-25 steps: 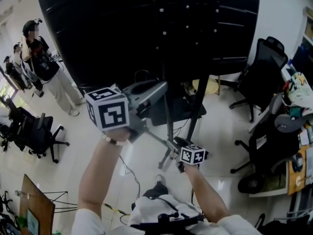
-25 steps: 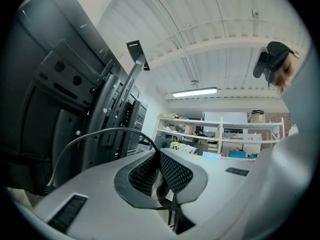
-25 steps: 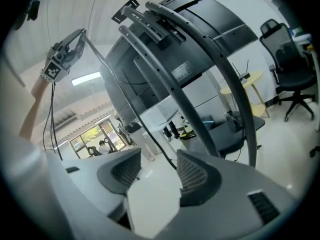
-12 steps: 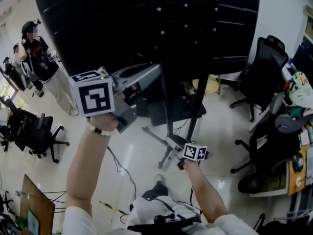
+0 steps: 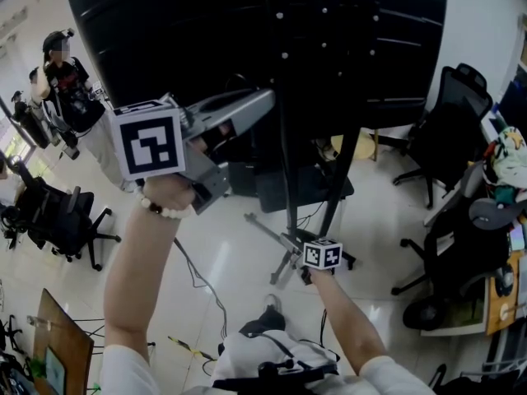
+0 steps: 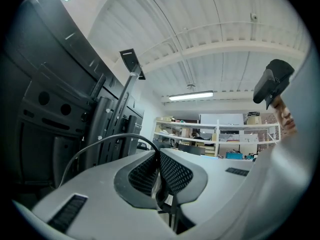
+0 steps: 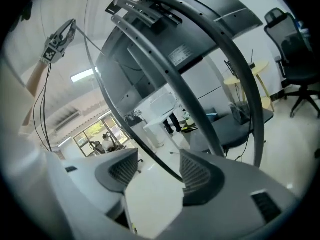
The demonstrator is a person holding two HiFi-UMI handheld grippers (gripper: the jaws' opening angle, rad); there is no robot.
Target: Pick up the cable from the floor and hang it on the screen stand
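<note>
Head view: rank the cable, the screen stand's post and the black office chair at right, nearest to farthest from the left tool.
1. The cable, pinched in the left tool.
2. The screen stand's post, just right of the tool's tips.
3. The black office chair, far right, by the wall.

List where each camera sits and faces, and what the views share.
Head view: on the person's head, facing steeply down at the screen stand and floor; shows both forearms, left gripper raised, right gripper low.
Left gripper view: rides the raised gripper, facing up along the stand toward the ceiling; its jaws are shut on the cable.
Right gripper view: low, facing up at the stand; its jaws stand apart, empty.
Shared: head and right gripper views both show the left gripper and forearm; all three show the stand.
</note>
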